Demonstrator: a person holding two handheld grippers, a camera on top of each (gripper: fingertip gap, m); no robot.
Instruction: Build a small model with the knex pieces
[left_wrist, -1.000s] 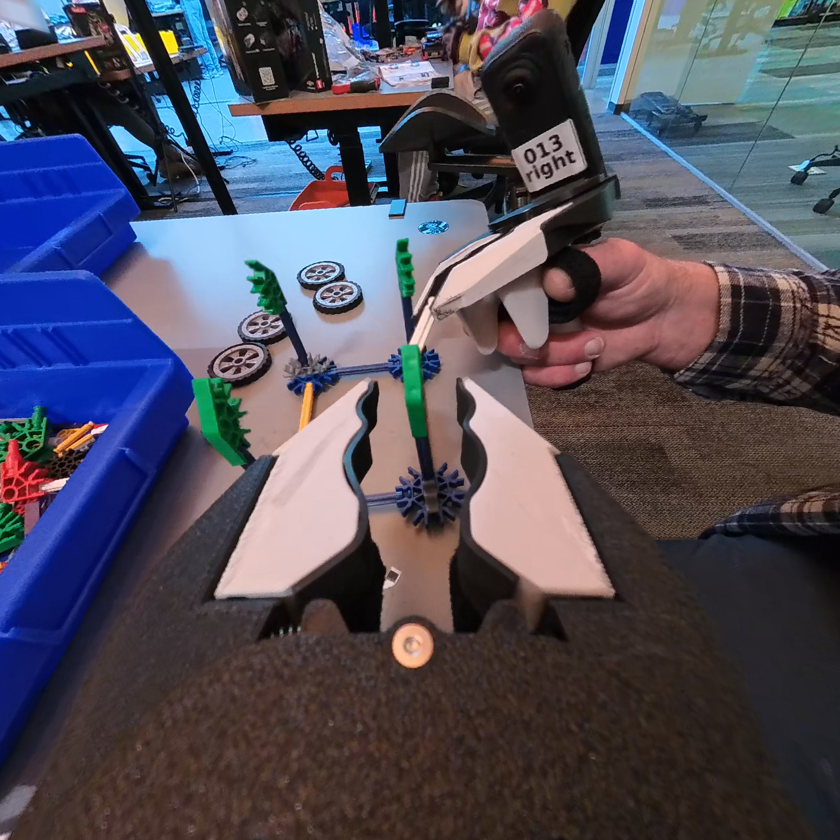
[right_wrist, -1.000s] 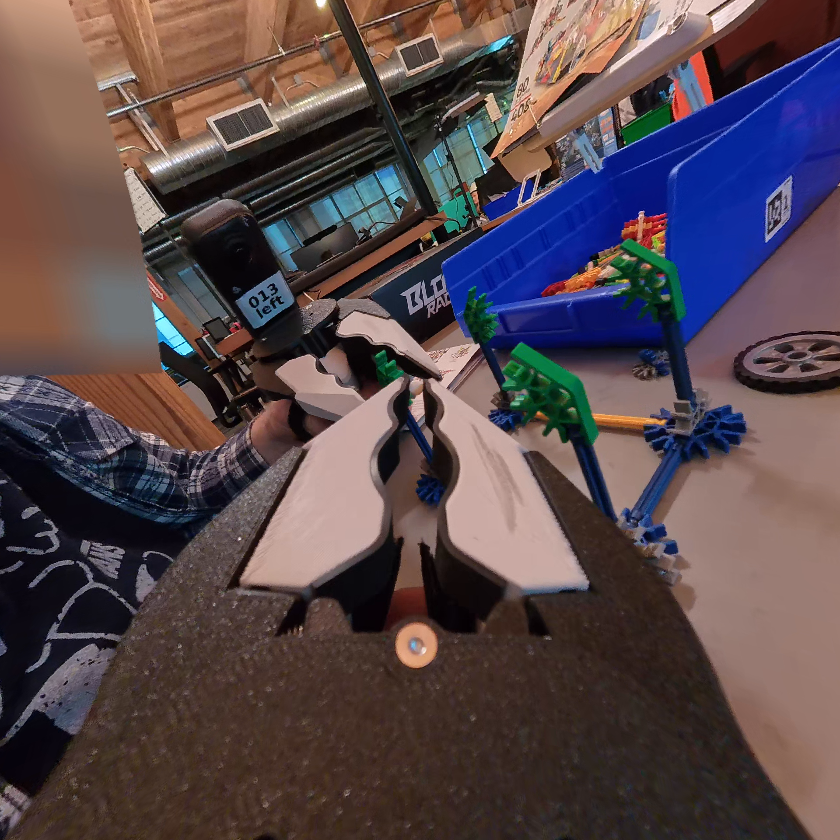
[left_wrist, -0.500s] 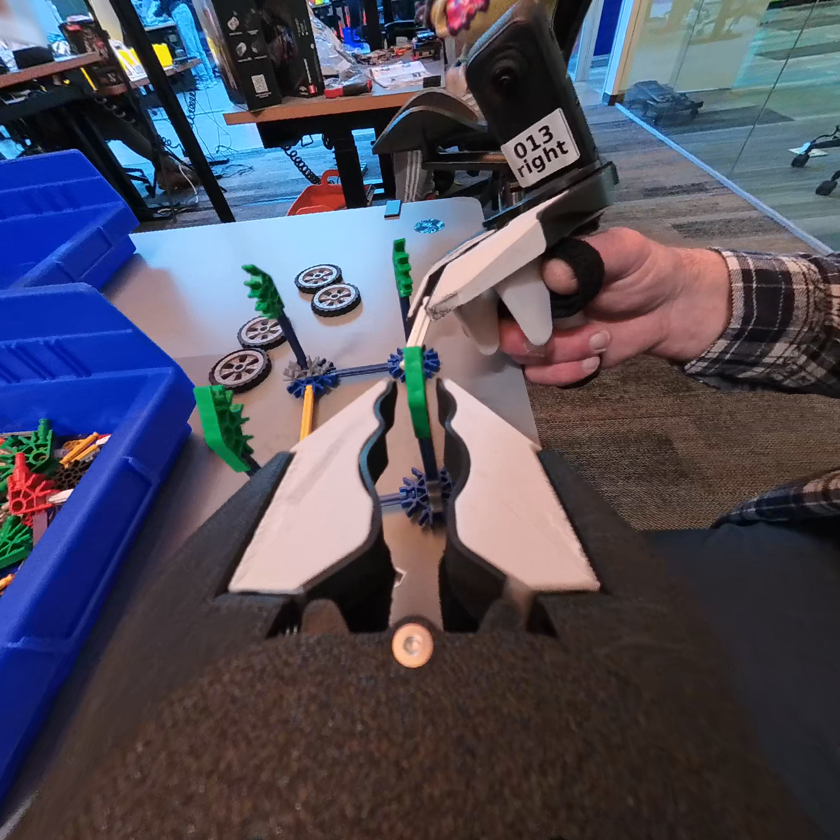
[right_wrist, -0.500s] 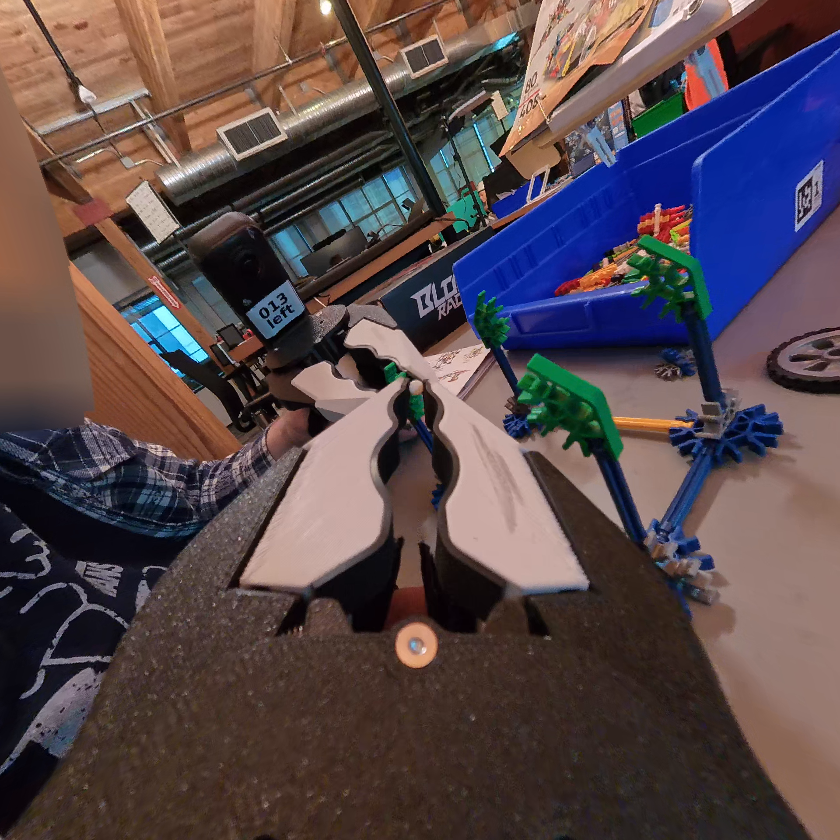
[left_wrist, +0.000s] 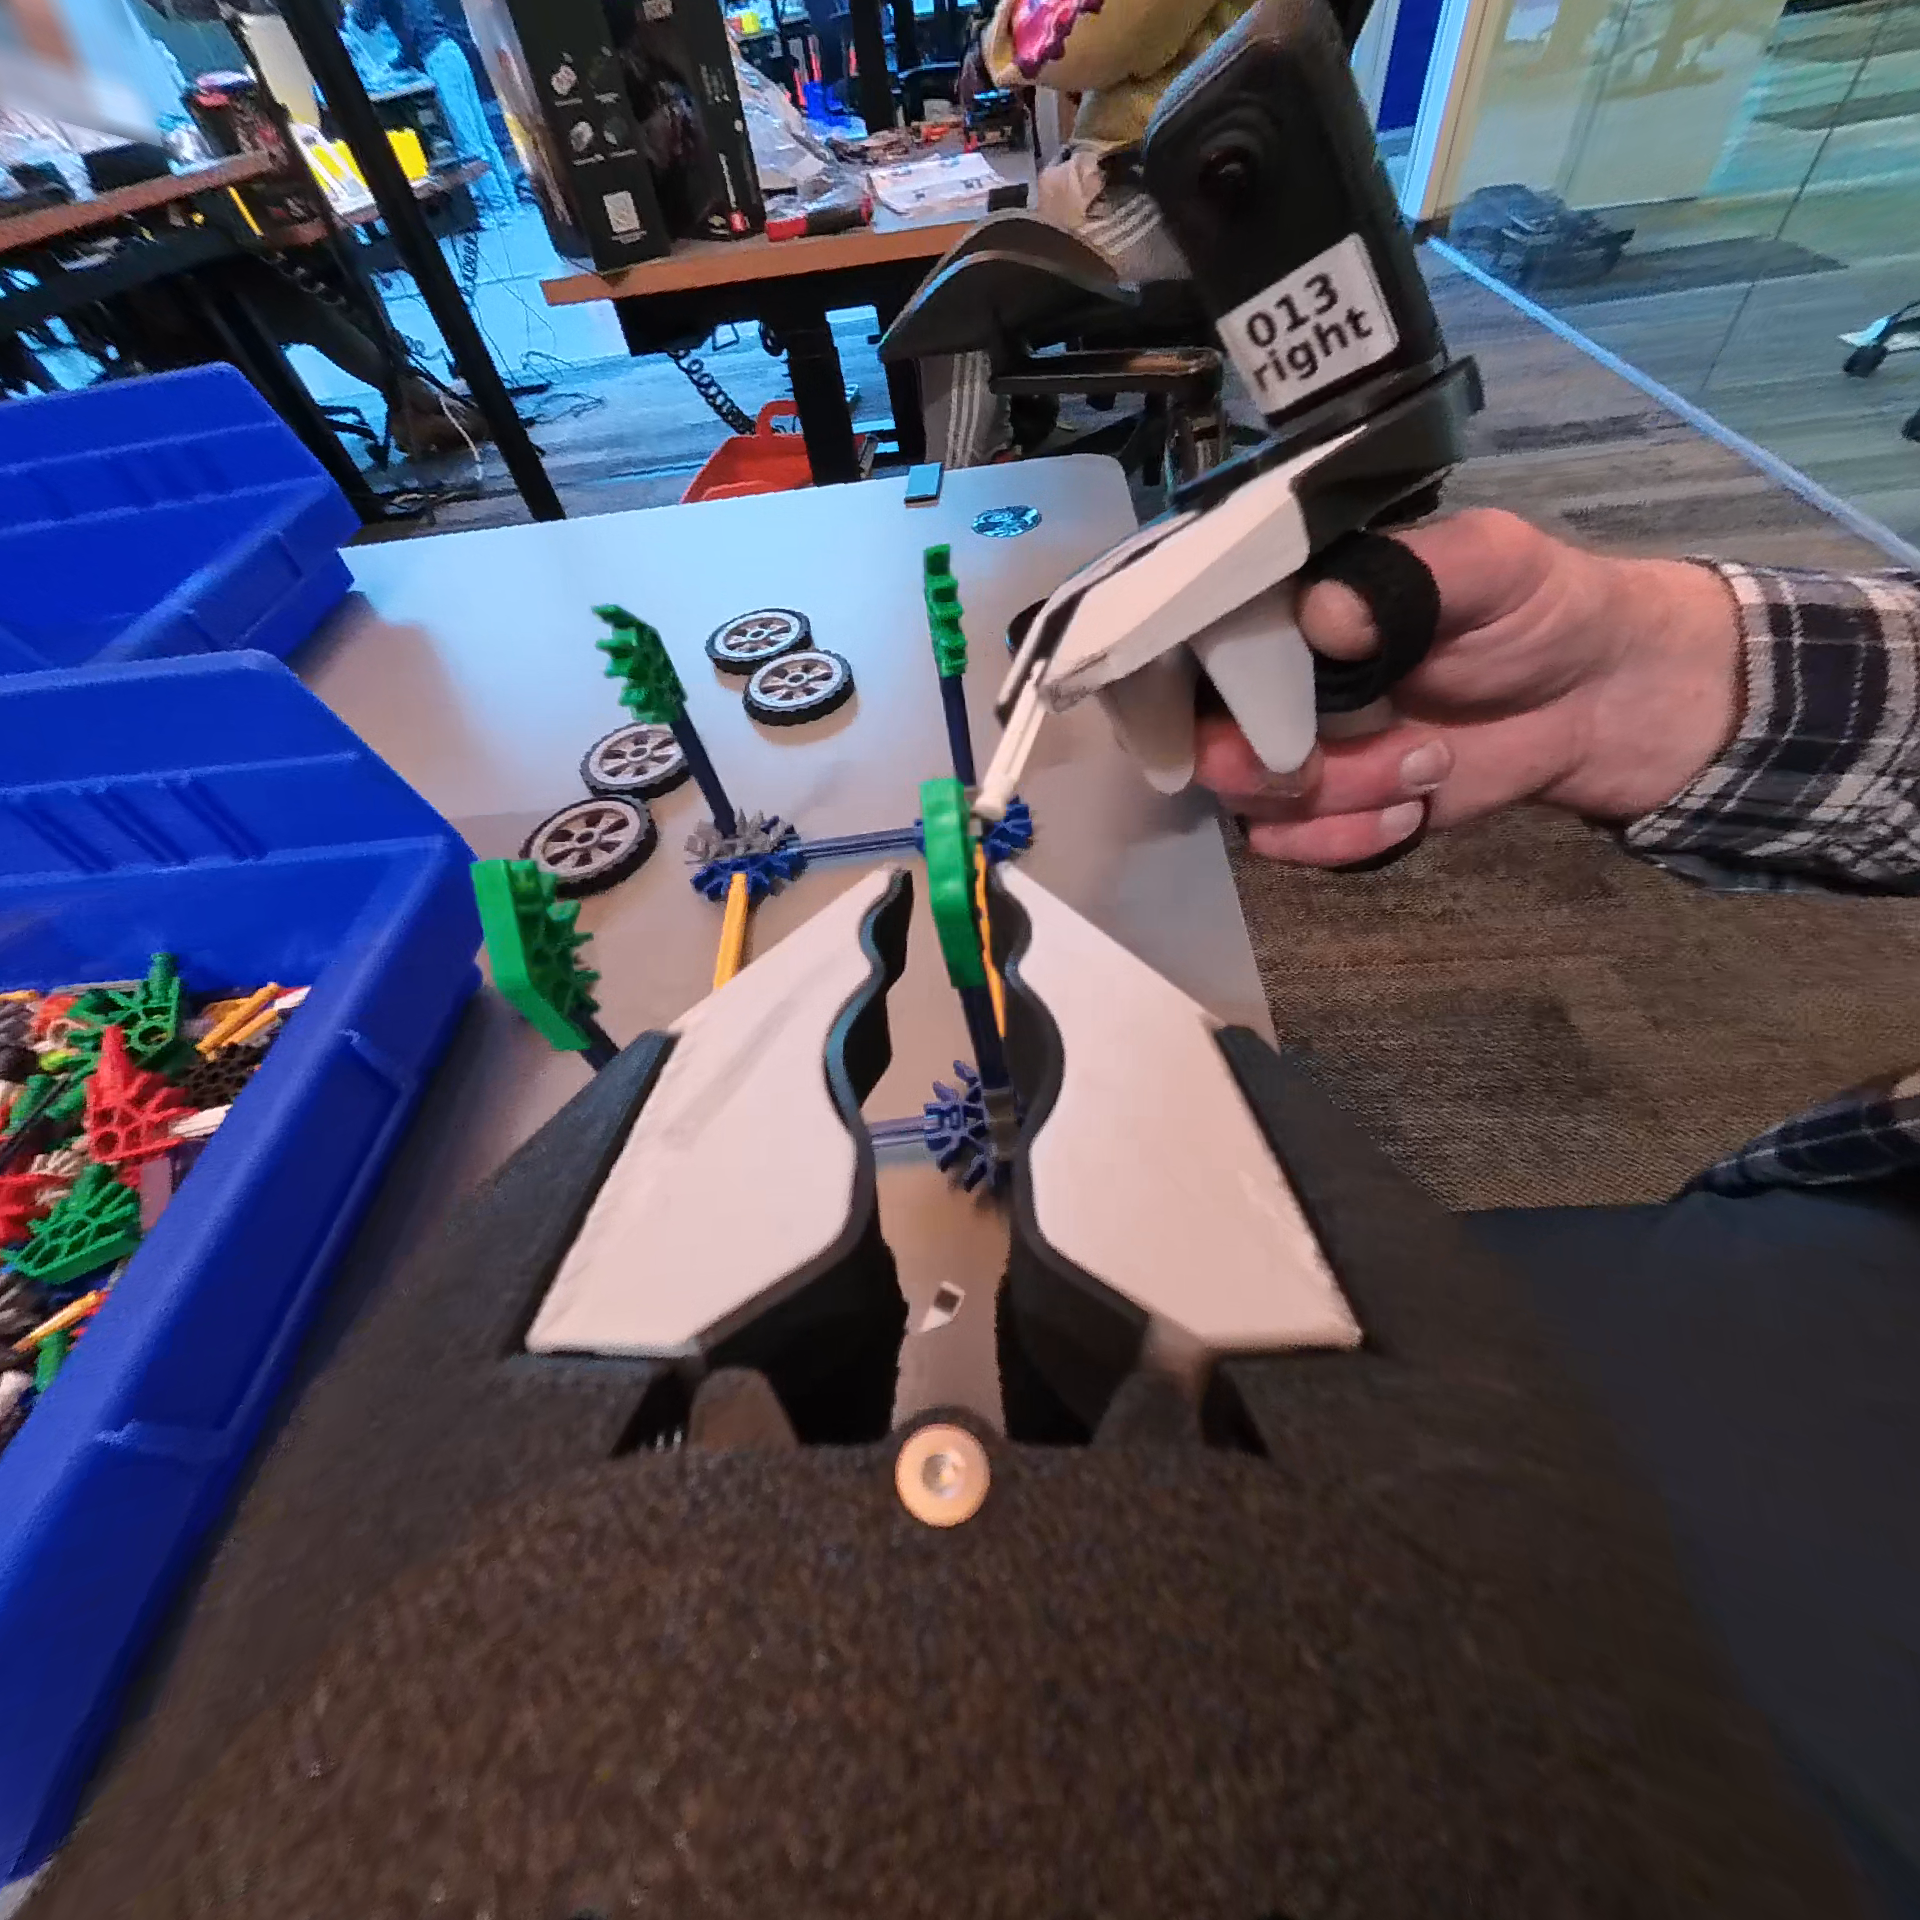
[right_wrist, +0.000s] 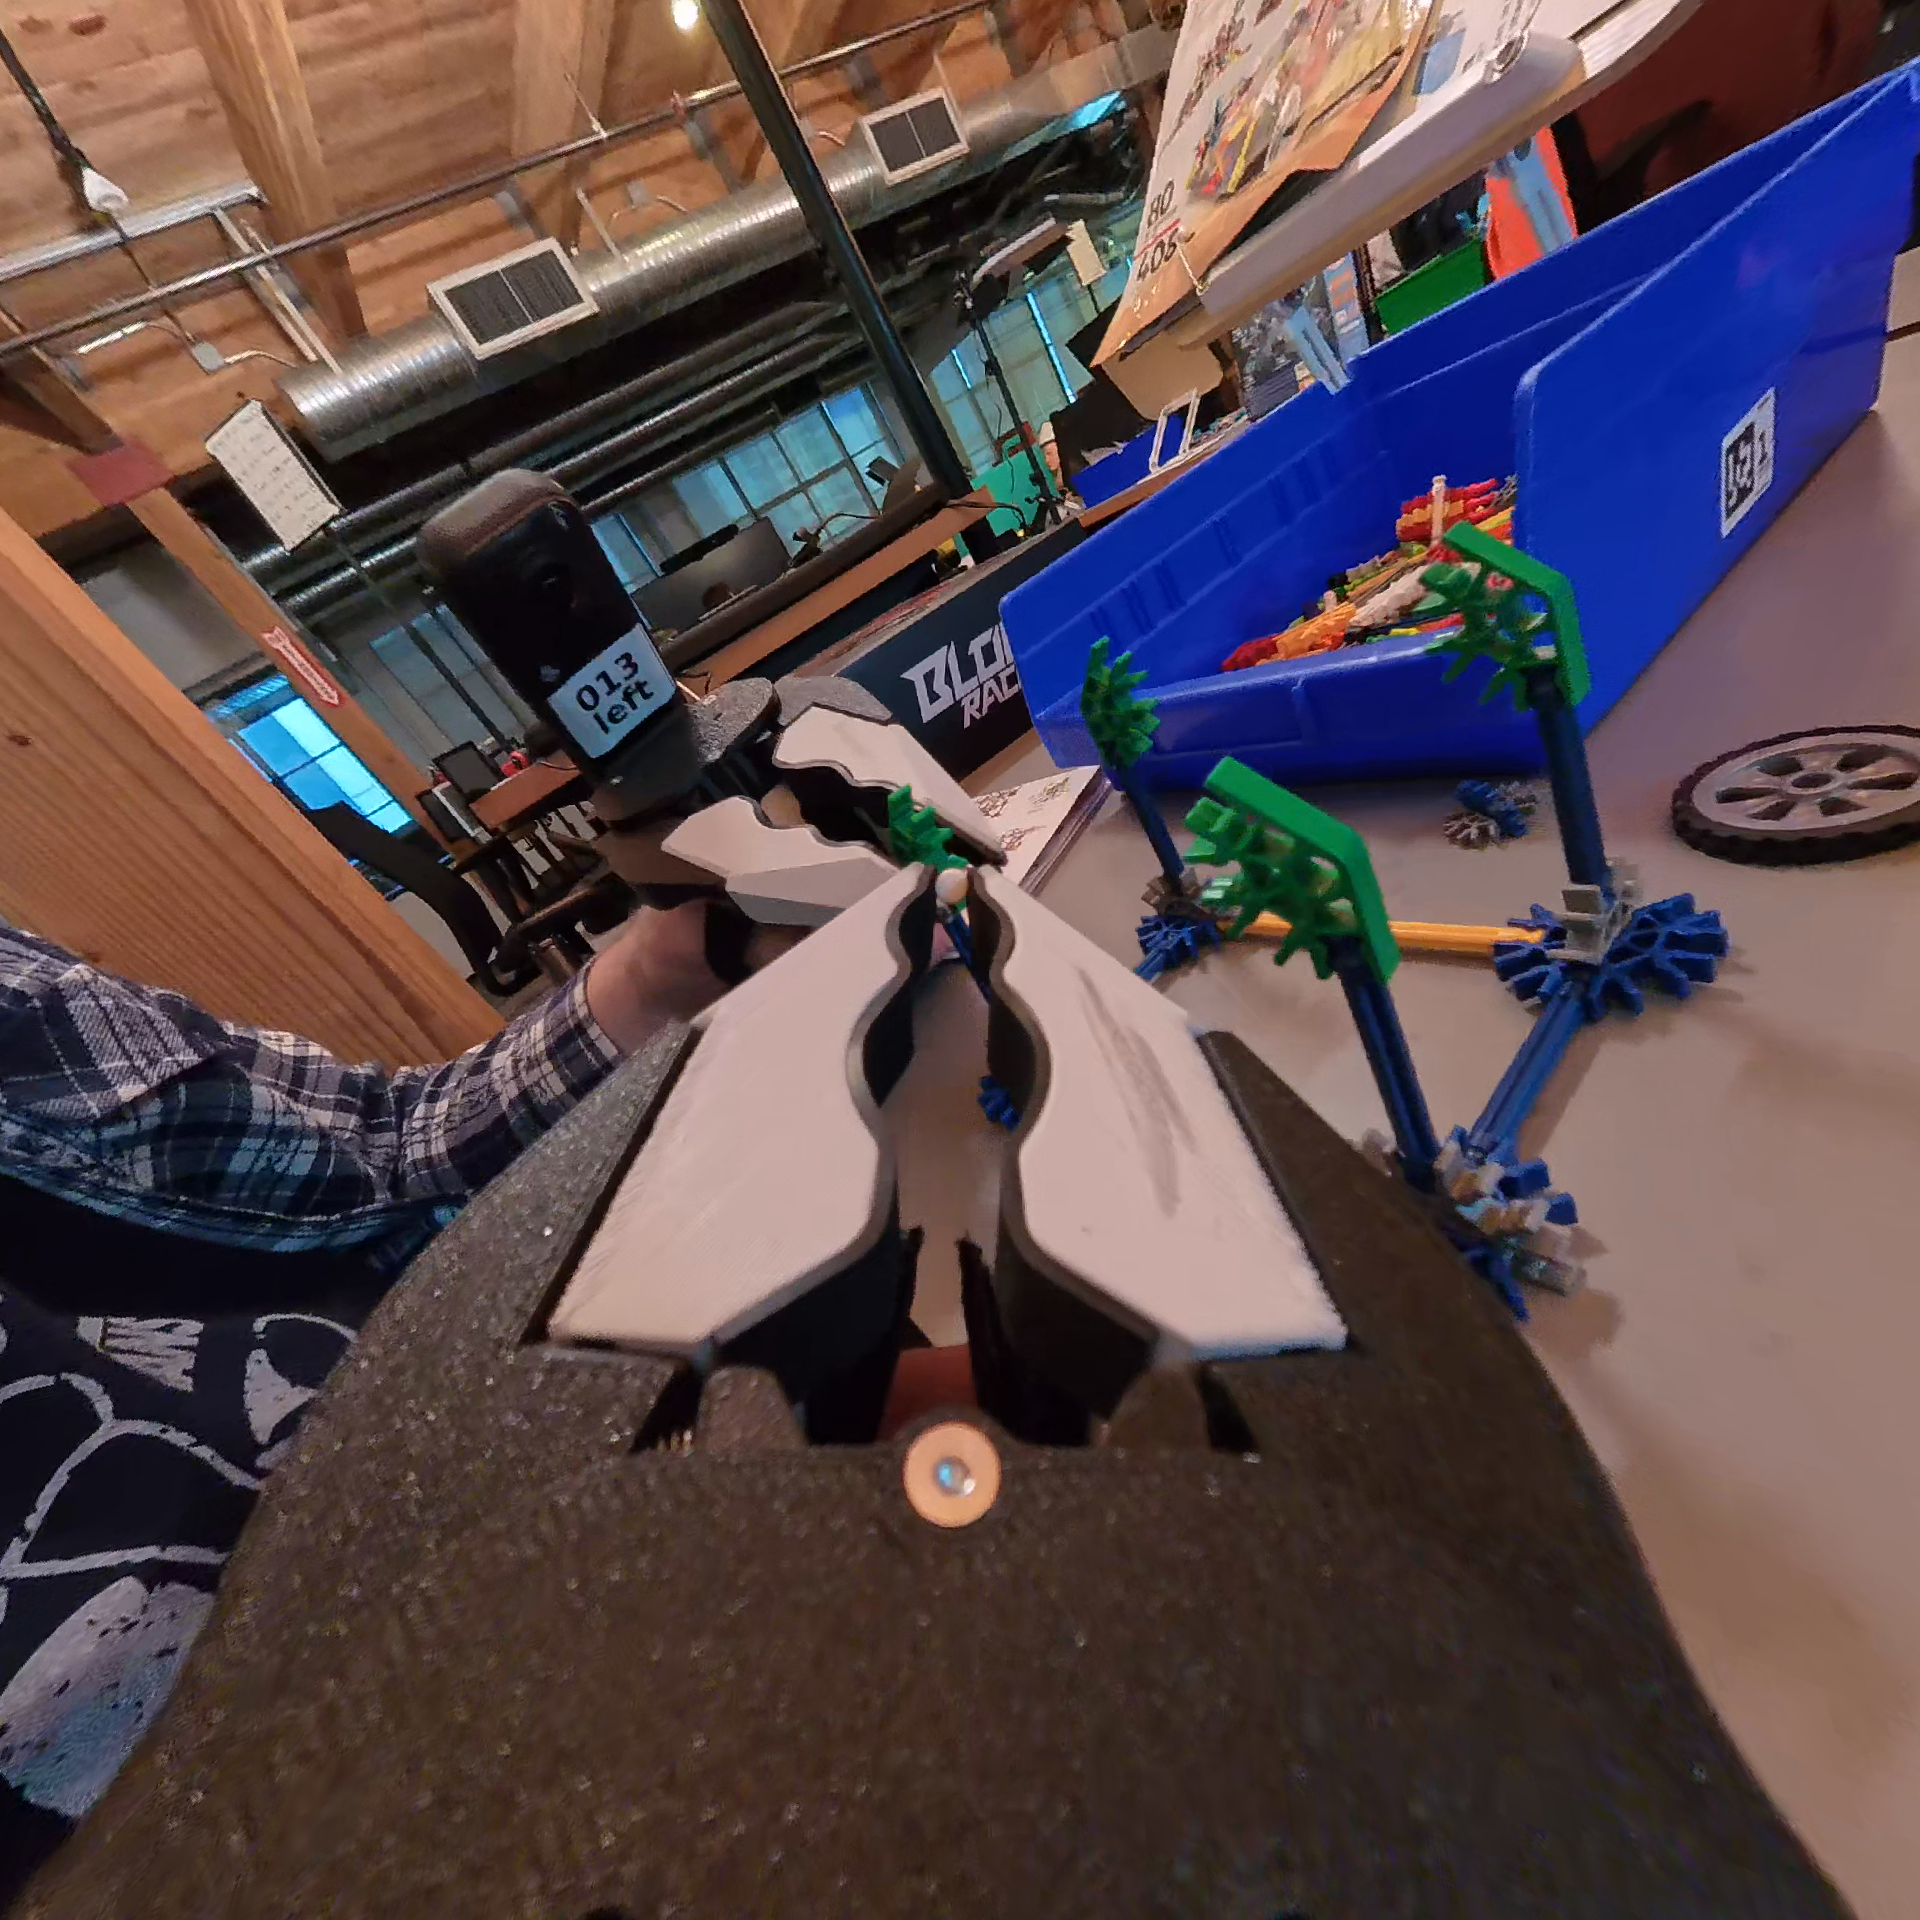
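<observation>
A rod-and-connector frame (left_wrist: 748, 847) of blue hubs, blue rods and a yellow rod lies on the grey table (left_wrist: 499, 644), with green connectors on top of its upright blue rods. My left gripper (left_wrist: 951, 899) is shut on the green connector (left_wrist: 948, 883) of the nearest upright, by the table's right edge. My right gripper (right_wrist: 951, 899) is shut on a short white rod (left_wrist: 1006, 764). The rod's tip touches the top of that same green connector (right_wrist: 920, 831). In the left wrist view the right gripper (left_wrist: 1034, 686) comes in from the upper right.
Several grey-spoked wheels (left_wrist: 795, 686) lie on the table beyond the frame. Blue bins (left_wrist: 239, 1039) of loose coloured parts stand along the left. The table's right edge (left_wrist: 1236, 935) drops to carpet. A loose blue hub (right_wrist: 1491, 805) lies near a wheel (right_wrist: 1808, 795). Less than 4 cm separates the two grippers' tips.
My left jaws have narrowed from open to closed around the green connector. My right gripper has brought the white rod down and in, until its tip meets that connector.
</observation>
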